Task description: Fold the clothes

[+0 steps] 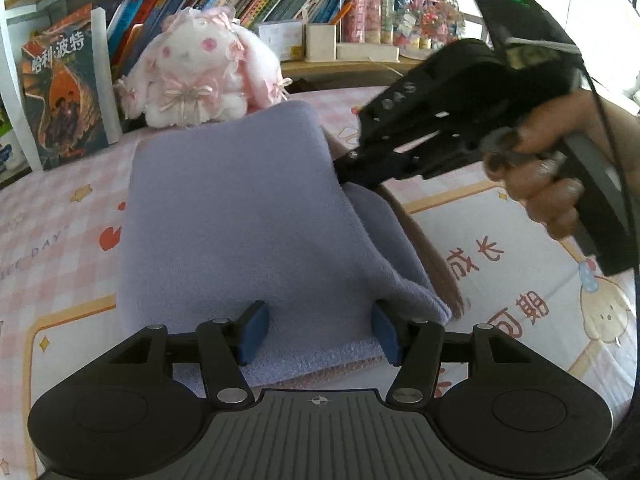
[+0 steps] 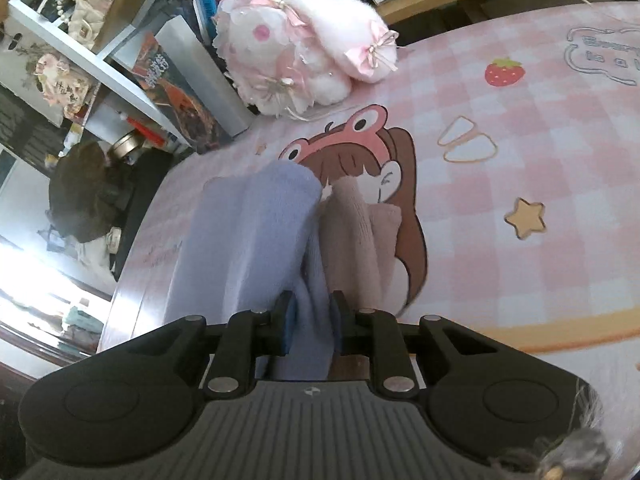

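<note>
A lavender fleece cloth lies folded on a pink checked mat, with a pinkish layer showing under its near edge. My left gripper is open, its blue pads on either side of the cloth's near edge. My right gripper comes in from the right and pinches the cloth's right edge. In the right wrist view my right gripper is shut on a fold of the lavender cloth, lifted off the mat, with a pinkish cloth beside it.
A white and pink plush rabbit sits just behind the cloth and also shows in the right wrist view. Bookshelves stand behind it. A Harry Potter book leans at the far left. The pink mat extends to the right.
</note>
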Action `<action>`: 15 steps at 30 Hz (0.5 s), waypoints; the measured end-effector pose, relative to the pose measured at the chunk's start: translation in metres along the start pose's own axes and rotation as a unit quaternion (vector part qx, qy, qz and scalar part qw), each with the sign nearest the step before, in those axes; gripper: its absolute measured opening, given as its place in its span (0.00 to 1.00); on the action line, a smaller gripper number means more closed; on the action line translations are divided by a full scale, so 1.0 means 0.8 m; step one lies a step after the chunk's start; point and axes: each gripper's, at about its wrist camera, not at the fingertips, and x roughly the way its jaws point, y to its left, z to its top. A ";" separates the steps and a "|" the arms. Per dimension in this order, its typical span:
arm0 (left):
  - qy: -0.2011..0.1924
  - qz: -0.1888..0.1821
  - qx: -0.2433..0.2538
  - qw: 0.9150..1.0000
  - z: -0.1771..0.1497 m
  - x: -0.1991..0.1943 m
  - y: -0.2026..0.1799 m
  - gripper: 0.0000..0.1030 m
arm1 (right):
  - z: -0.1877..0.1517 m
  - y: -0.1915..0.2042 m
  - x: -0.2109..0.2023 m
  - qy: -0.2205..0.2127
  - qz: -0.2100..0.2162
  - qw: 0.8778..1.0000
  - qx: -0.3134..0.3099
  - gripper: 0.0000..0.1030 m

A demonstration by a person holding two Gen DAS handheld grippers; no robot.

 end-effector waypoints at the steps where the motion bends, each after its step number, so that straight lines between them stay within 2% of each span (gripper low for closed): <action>1: 0.000 -0.001 0.002 1.000 0.001 0.001 0.001 0.56 | 0.002 -0.002 0.002 0.000 0.004 1.000 0.008 0.18; 3: 0.001 -0.006 0.004 1.000 0.002 0.001 0.003 0.57 | 0.006 -0.008 0.006 -0.001 0.013 0.999 0.032 0.18; 7: 0.000 -0.011 0.009 1.000 0.000 0.000 0.004 0.57 | 0.006 -0.041 0.007 -0.007 0.054 0.988 0.141 0.17; 9: -0.001 -0.010 0.012 1.000 0.000 0.000 0.003 0.57 | 0.008 -0.041 0.009 -0.005 0.054 0.989 0.138 0.17; 13: 0.001 -0.012 0.013 1.000 0.001 -0.001 0.004 0.57 | 0.017 -0.016 0.017 0.009 0.034 0.996 0.084 0.17; 15: 0.002 -0.013 0.014 1.000 0.001 -0.001 0.005 0.57 | 0.019 -0.009 0.019 0.016 0.030 0.997 0.068 0.13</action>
